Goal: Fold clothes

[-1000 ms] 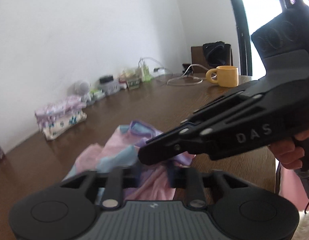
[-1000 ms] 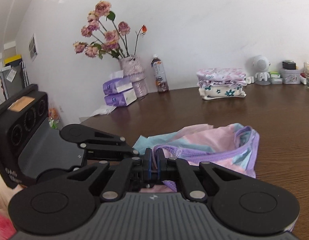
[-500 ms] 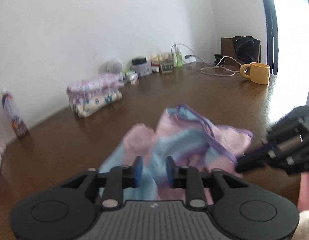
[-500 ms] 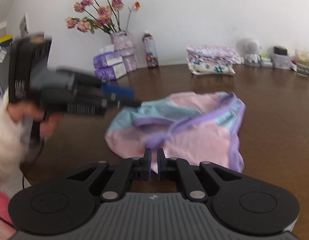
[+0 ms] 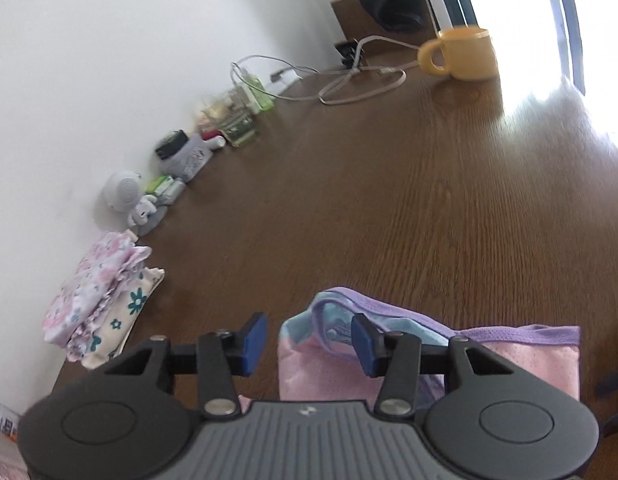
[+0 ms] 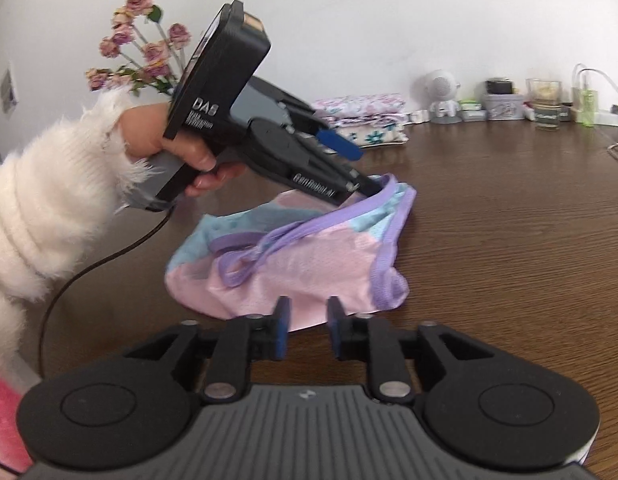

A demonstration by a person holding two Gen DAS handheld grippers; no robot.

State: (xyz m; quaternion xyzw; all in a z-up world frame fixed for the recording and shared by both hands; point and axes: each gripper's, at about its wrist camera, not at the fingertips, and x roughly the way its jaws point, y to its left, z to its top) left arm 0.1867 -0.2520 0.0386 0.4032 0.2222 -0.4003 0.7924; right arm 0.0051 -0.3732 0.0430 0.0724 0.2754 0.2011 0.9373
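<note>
A small pink, light-blue and purple-trimmed garment (image 6: 309, 256) lies crumpled on the brown wooden table (image 6: 509, 240). In the right wrist view my left gripper (image 6: 359, 168) is held by a hand in a fluffy white sleeve (image 6: 49, 216). It stands open at the garment's far edge, lower finger touching the purple band, upper blue pad in the air. In the left wrist view the left gripper (image 5: 309, 340) spans a corner of the garment (image 5: 529, 360). My right gripper (image 6: 308, 328) is open at the garment's near edge.
A folded pile of floral clothes (image 5: 101, 304) (image 6: 365, 120) sits by the wall. A yellow mug (image 5: 465, 58), grey cables (image 5: 349, 84), a small white robot figure (image 6: 443, 96), jars, and dried roses (image 6: 141, 56) line the table's back.
My right gripper went from shut to open and now sits lower at the garment's near edge. My left gripper opened wider and moved over to the garment's far edge.
</note>
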